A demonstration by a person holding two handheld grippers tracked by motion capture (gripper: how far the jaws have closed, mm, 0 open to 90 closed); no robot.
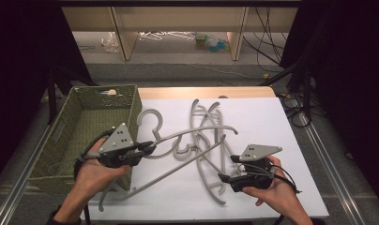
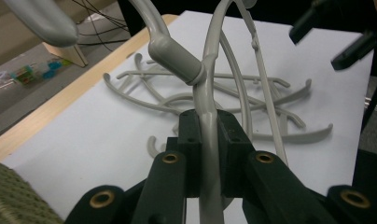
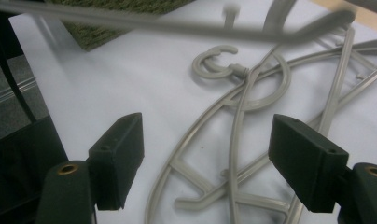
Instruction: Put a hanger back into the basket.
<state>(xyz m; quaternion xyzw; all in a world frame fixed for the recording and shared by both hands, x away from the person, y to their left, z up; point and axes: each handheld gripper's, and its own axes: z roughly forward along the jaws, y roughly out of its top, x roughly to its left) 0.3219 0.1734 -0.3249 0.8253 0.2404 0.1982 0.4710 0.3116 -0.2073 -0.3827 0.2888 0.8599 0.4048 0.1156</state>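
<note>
The left gripper (image 1: 147, 148) clamps a hanger (image 1: 187, 133) whose long axis slants toward the lower left, beside the basket (image 1: 91, 124); the right gripper (image 1: 229, 168) gapes wide, empty.

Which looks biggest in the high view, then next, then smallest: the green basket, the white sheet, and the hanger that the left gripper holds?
1. White sheet, widest across the table.
2. Green basket, with tall woven walls.
3. Held hanger, long but thin, clamped in the left gripper.

The hanger is lifted nearer the camera, so it may look slightly bigger than it is.
</note>
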